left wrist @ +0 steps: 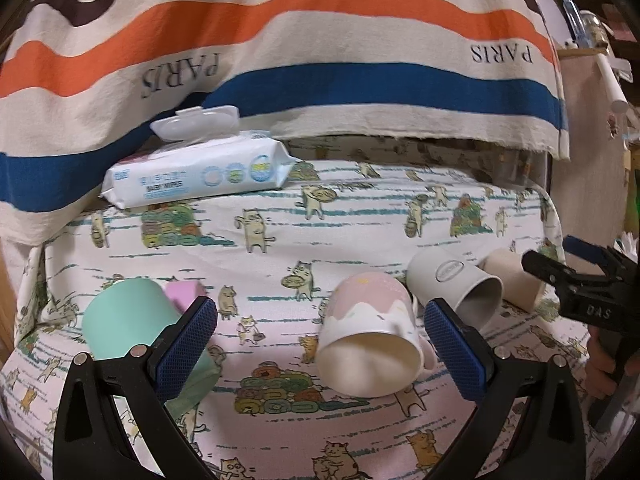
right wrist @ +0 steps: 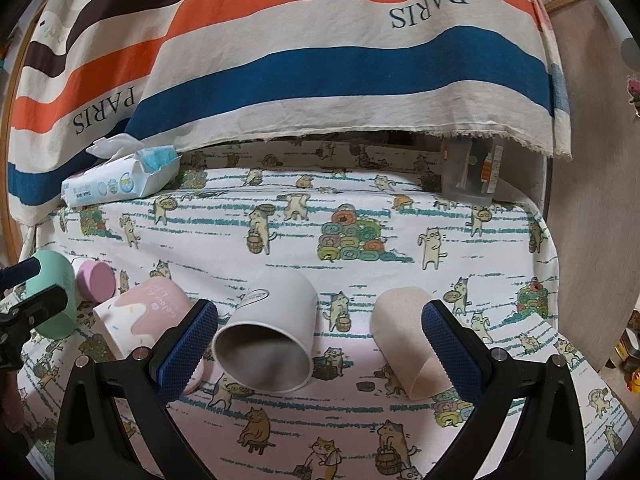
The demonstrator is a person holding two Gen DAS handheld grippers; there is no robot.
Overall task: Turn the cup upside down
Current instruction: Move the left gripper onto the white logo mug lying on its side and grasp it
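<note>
Pink-and-white cup (left wrist: pixel 370 332), lying on its side lower centre on the cat-print surface (left wrist: pixel 360 216), between the wide-open, empty left gripper (left wrist: pixel 320 344): looks rigid, glazed, breakable; best pinched across its body.

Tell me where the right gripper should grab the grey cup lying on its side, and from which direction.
Grip the grey cup across its round wall, mid-body, one finger on each side. It lies on its side with the open mouth facing the right gripper, whose open jaws already straddle its width, so coming straight forward and slightly down looks best. Avoid the thin rim: a pinch there would likely slip.
</note>
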